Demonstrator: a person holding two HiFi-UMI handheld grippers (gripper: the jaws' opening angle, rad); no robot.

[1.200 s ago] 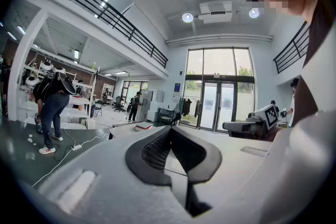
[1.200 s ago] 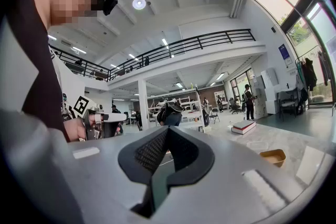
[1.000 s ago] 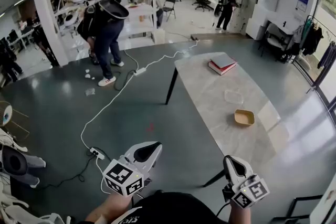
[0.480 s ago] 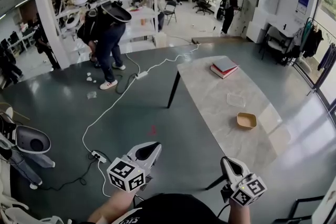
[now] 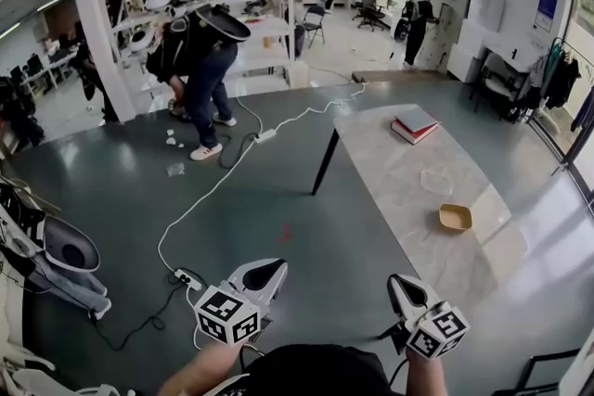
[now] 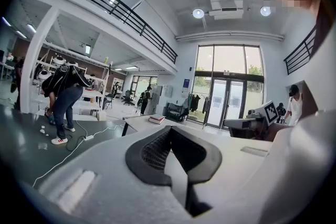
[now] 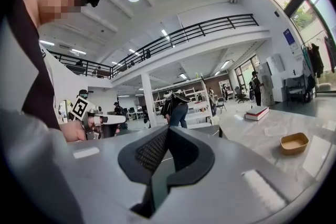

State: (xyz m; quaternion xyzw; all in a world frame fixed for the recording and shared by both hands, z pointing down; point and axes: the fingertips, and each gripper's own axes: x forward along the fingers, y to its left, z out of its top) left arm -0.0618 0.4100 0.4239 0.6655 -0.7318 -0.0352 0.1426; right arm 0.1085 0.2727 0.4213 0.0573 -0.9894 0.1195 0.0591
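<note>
Both grippers are held low in front of the person, above the grey floor and short of the table. In the head view my left gripper (image 5: pixel 265 271) points forward at the lower middle, and my right gripper (image 5: pixel 400 284) sits to its right, near the closest corner of the marble table (image 5: pixel 399 172). Each has its jaws together with nothing between them. The left gripper (image 6: pixel 170 132) and the right gripper (image 7: pixel 167 134) look past their shut black pads into the hall. On the table lie stacked books (image 5: pixel 415 124), a clear container (image 5: pixel 436 183) and a tan bowl (image 5: pixel 455 218).
A white cable runs across the floor to a power strip (image 5: pixel 187 278) just ahead of the left gripper. A person (image 5: pixel 200 51) bends over near white shelving (image 5: pixel 232 5) at the back. Round equipment (image 5: pixel 65 250) stands at the left. A clothes rack (image 5: pixel 561 79) is at the far right.
The views have swung and moved slightly forward, so the table sits further right and the bent-over person nearer centre. Both grippers stay shut and hold the same pose.
</note>
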